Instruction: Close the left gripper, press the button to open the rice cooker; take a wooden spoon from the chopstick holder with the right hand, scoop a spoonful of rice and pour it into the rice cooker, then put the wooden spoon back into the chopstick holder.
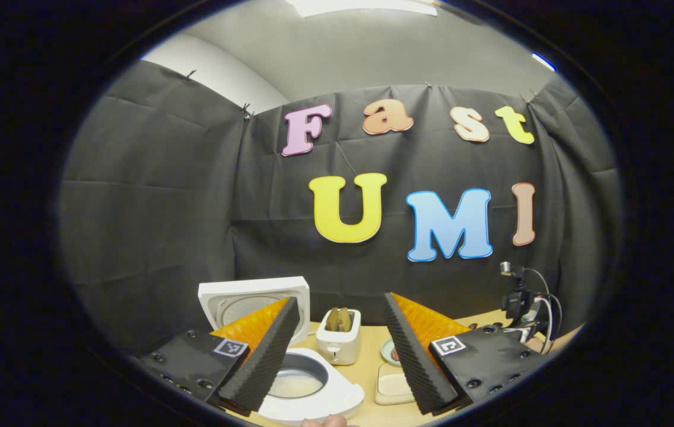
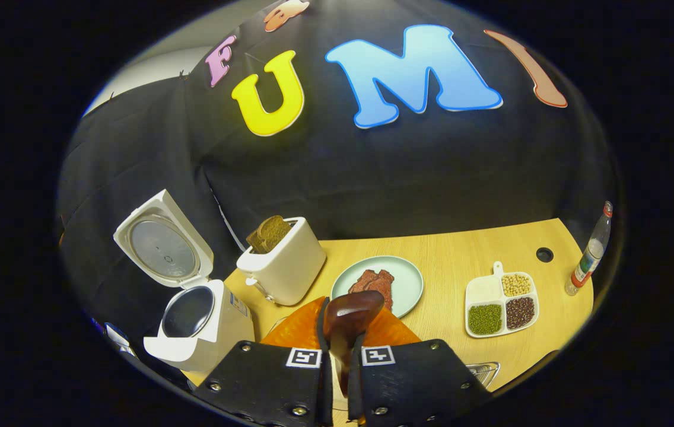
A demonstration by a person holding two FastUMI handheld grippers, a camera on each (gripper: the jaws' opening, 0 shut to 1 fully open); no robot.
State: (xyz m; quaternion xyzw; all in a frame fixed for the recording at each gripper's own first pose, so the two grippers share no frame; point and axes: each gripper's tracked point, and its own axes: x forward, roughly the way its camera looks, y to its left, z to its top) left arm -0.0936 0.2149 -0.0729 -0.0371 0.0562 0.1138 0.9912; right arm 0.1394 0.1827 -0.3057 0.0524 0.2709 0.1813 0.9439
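White rice cooker [image 2: 197, 323], white toaster [image 2: 283, 267], dark brown wooden spoon [image 2: 350, 314], pale green plate [image 2: 405, 279], light wood table [image 2: 473, 252], white divided tray [image 2: 482, 290]

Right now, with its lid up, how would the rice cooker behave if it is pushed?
The rice cooker would probably slide on the smooth table and seems bulky. Its raised lid may make it back-heavy, so it could tip.

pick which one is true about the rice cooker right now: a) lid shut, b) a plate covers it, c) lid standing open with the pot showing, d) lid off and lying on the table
c: in the right gripper view the rice cooker has its lid hinged up behind the body and the round inner pot uncovered; the left gripper view also shows the lid raised.
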